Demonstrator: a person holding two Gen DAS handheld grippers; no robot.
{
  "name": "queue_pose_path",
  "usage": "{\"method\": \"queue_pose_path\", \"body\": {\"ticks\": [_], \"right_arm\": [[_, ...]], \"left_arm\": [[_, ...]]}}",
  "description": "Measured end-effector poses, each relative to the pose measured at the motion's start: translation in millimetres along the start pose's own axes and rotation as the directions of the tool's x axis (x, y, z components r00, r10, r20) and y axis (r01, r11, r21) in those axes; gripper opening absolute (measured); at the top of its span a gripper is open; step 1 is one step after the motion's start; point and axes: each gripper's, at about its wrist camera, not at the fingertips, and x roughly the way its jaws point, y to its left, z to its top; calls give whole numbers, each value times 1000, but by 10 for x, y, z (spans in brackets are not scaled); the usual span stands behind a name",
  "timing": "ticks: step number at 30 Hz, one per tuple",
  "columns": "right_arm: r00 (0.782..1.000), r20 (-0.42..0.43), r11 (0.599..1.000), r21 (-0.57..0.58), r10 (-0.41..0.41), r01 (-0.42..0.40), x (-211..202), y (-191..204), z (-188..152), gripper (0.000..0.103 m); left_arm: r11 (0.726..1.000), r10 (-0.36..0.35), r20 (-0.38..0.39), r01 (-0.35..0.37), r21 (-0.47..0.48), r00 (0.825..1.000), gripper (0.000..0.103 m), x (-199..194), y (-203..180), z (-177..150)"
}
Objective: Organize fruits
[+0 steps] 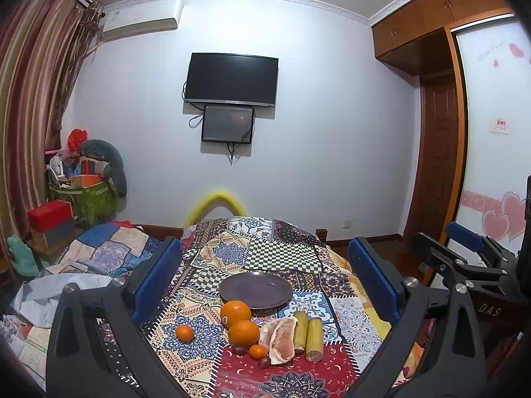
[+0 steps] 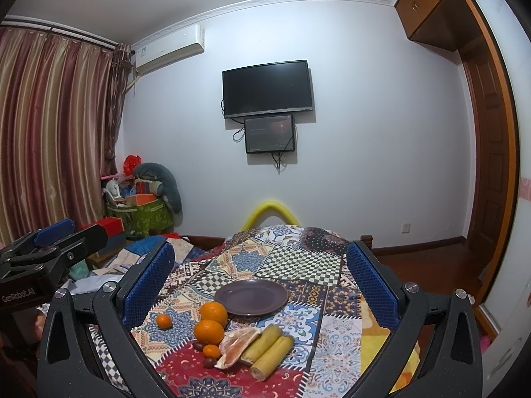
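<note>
The left claw (image 1: pixel 265 278) and the right claw (image 2: pixel 260 282) both hang above the patchwork cloth (image 1: pixel 282 252) with their blue pads spread wide, gripping nothing. On the cloth-covered counter sits an empty purple plate (image 1: pixel 255 290). Just in front of it are two large oranges (image 1: pixel 235 313), one behind the other and touching, with a small mandarin (image 1: pixel 184 333) off to their left and another small one (image 1: pixel 258 351) in front. A peeled pomelo wedge (image 1: pixel 280 336) lies beside the oranges, then two yellow-green cane pieces (image 1: pixel 308 333) side by side (possibly sugarcane). Two small dark fruits (image 1: pixel 264 362) rest near the front mandarin. A television (image 1: pixel 231 79) hangs on the far wall
</note>
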Motion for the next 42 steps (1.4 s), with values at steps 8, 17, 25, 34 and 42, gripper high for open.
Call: {"method": "queue_pose_path", "body": {"ticks": [8,17,25,34,42], "right_arm": [[1000,-8,1000,-1,1,-1,18,-3,-4,103],[996,-77,999,1,-44,44,226,-105,-171,103],[961,-263,996,-22,-86,83,687,-309,-576,103],[881,-463,995,-70,-95,70,1059,-428,-1084,103],[826,-563,999,-43,-35,13,1283,-425,-1380,103]], "left_arm": [[1000,-3,-6,3,0,1000,101,18,10,10],[1000,5,-67,-5,-3,998,101,222,116,-118],[997,49,-207,-59,-43,977,101,623,408,-382],[989,110,-355,-138,-54,928,100,998,735,-845],[976,123,-481,-194,-101,868,92,1278,1058,-1259]]}}
